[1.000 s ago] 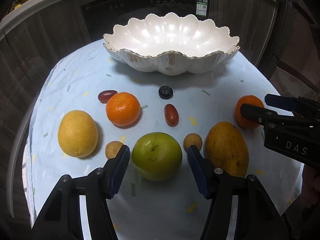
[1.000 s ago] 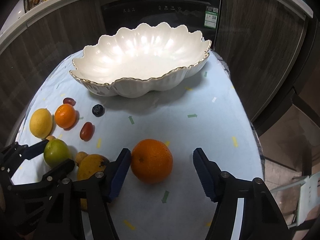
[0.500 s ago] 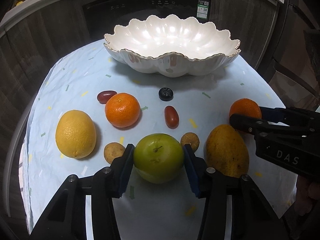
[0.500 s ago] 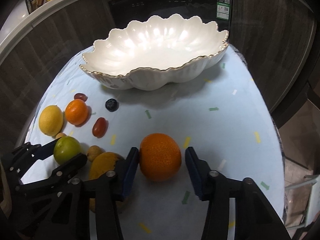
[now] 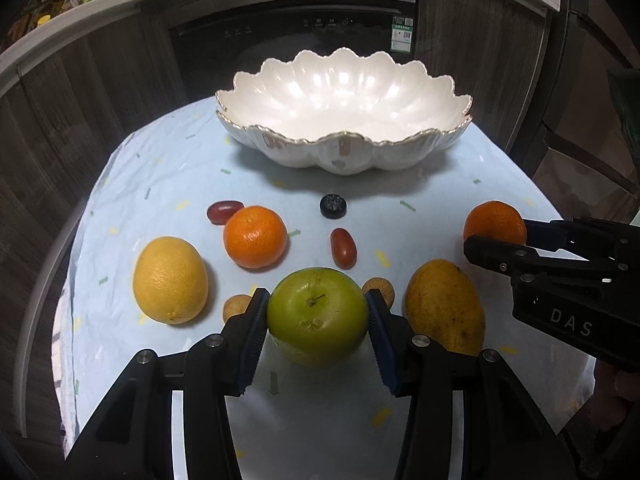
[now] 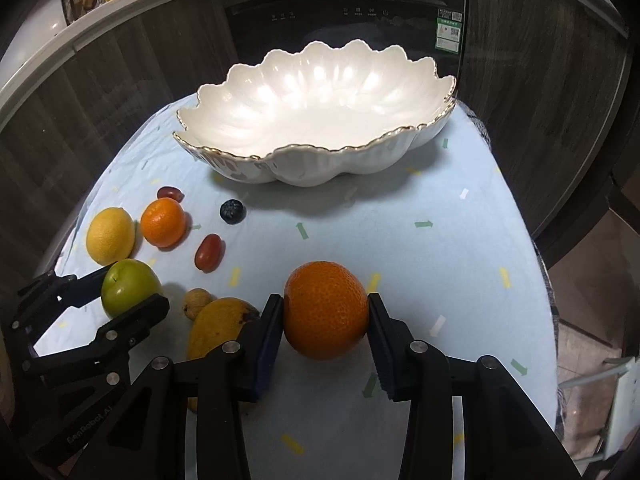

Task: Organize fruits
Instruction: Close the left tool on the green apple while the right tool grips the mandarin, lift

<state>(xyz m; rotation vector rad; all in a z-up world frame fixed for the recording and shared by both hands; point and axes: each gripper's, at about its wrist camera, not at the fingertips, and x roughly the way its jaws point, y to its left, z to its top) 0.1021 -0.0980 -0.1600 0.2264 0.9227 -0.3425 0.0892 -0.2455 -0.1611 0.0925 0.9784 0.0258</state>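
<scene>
Both grippers have closed since the earlier frame: left gripper (image 5: pixel 318 316) clamps the green apple (image 5: pixel 317 314); right gripper (image 6: pixel 326 322) clamps the orange (image 6: pixel 326 310) (scalloped bowl (image 5: pixel 280 146) at twelve o'clock).

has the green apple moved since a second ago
Cannot tell. The green apple sits between the same two small brown fruits, ahead of the red tomato; only the left gripper has closed on it.

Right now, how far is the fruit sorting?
Done: nothing; the white bowl is empty. In hand: left gripper fingers press the green apple, right gripper the orange. Left: both, plus mango, lemon and the small fruits.
</scene>
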